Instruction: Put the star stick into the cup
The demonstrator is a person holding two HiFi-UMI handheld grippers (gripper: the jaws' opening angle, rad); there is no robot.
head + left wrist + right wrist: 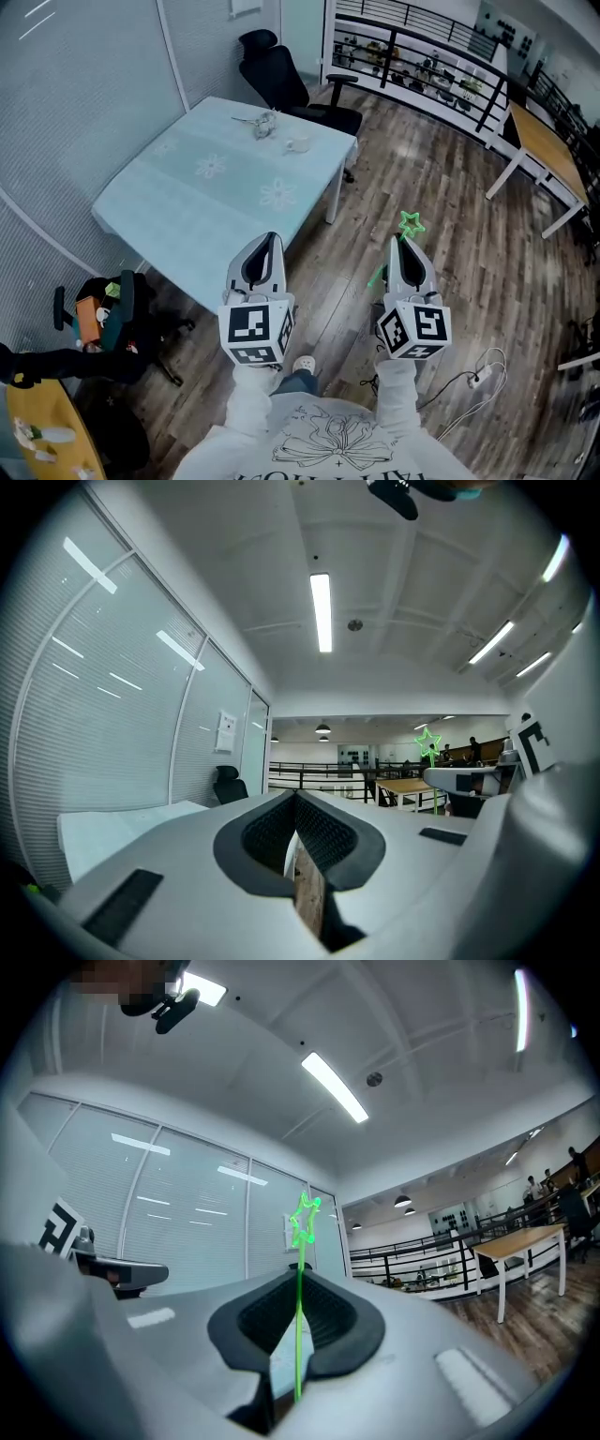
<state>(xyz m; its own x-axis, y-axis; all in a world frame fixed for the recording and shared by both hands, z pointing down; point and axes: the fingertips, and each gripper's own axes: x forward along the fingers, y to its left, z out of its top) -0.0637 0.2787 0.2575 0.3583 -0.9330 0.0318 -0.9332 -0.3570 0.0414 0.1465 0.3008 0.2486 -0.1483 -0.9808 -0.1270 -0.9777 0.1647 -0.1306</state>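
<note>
Floorboards [450, 187] lie beneath us, and we stand a little back from the counter [169, 216]. Our right tongs [406, 242] are pinched shut on the star stick [410, 224], gripping its thin green stem, with the star standing out past the tips. Our left tongs [271, 238] are closed with nothing between them. The cup [296, 143] sits near the counter's far edge, well apart from the stick.

Open-plan office, black swivel chair [279, 73], frosted glass partitions [89, 89], long desk [547, 150]
</note>
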